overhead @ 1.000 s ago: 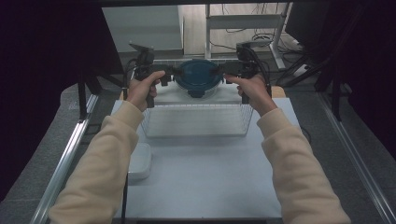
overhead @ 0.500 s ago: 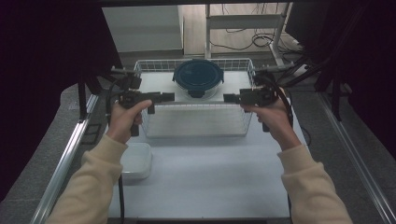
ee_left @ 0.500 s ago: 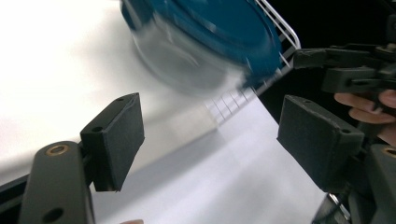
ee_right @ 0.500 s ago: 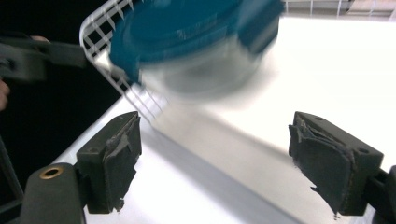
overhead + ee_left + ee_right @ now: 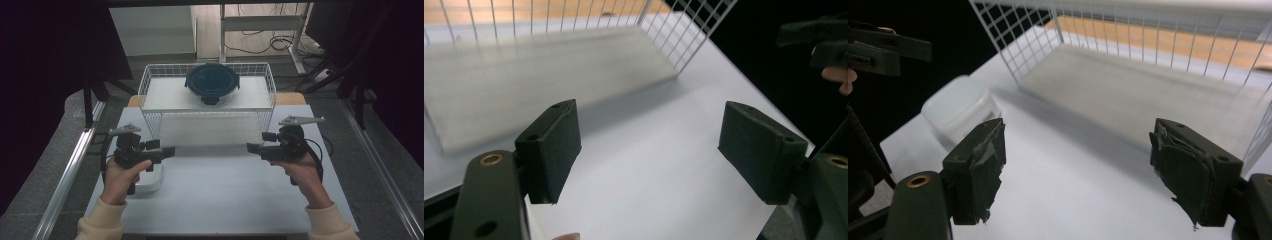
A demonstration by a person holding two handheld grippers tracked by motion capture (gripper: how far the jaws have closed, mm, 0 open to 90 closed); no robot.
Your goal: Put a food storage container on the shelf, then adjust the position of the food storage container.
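Note:
A round container with a dark blue lid (image 5: 212, 83) sits on top of a white wire rack (image 5: 150, 82) at the back of the table. My left gripper (image 5: 169, 151) is held low at the left, pointing inward, jaws wide open and empty (image 5: 649, 150). My right gripper (image 5: 252, 148) mirrors it at the right, also open and empty (image 5: 1075, 172). Both hover over the white table (image 5: 220, 190) in front of the rack, well apart from each other. A white lidded box (image 5: 149, 181) lies under the left hand; in the right gripper view the box (image 5: 959, 111) stands left of the rack.
The rack's lower shelf (image 5: 544, 75) is a pale board behind wire mesh. Metal rails (image 5: 65, 175) run along both table sides. Dark curtains flank the scene, and cables lie on the floor behind.
Both hands have drawn back from the rack's top toward the near side and lowered. The blue-lidded container stays on the rack, released.

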